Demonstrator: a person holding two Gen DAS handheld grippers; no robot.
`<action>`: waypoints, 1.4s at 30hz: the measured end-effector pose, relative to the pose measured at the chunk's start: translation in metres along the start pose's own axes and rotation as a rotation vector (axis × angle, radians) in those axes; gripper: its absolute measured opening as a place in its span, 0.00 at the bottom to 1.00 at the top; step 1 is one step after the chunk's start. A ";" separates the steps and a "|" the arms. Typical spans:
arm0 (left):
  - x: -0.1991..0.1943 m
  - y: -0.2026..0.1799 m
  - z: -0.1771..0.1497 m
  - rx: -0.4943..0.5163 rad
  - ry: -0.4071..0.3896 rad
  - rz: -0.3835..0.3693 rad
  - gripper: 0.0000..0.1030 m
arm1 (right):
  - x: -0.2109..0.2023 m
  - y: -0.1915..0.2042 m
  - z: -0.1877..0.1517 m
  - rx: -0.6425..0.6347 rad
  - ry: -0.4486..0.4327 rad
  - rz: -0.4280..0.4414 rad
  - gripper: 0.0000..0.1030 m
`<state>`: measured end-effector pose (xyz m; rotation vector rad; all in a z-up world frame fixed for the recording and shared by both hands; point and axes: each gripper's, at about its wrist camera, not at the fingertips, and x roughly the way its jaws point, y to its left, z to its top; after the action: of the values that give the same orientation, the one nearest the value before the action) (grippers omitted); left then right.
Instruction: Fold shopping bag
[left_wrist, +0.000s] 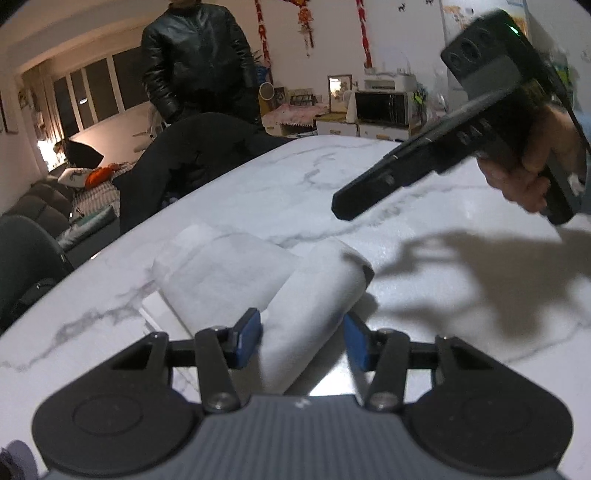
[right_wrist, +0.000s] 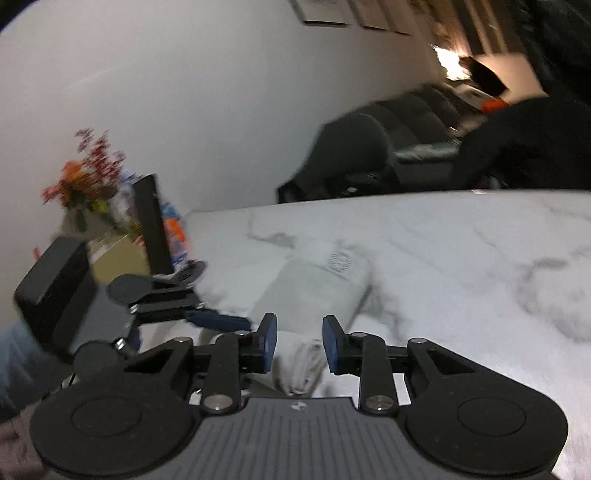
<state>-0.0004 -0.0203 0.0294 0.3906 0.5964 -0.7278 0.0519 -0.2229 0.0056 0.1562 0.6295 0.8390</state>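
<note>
1. The folded white shopping bag lies on the marble table, near its edge.
2. The left gripper stands wide apart, its blue pads flanking the bag's near folded part without pinching it.
3. The right gripper hangs above the bag, parted and holding nothing.

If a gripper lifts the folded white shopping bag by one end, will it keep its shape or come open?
The shopping bag looks like thin, soft fabric, so it would probably sag. Its rolled part sits loosely, with nothing tying it, so it may unroll. It lies flat on the marble table and seems light.
</note>
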 end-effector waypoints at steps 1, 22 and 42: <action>-0.001 0.002 -0.001 -0.007 -0.002 -0.005 0.45 | 0.003 0.004 0.000 -0.027 0.002 0.018 0.26; 0.004 0.034 -0.013 0.001 -0.038 -0.133 0.45 | 0.043 0.050 -0.016 -0.705 0.209 0.061 0.45; 0.003 0.053 -0.025 -0.091 -0.098 -0.174 0.48 | 0.071 0.028 -0.009 -0.676 0.255 0.058 0.48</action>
<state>0.0304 0.0278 0.0155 0.2192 0.5731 -0.8780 0.0637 -0.1530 -0.0234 -0.5543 0.5483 1.0950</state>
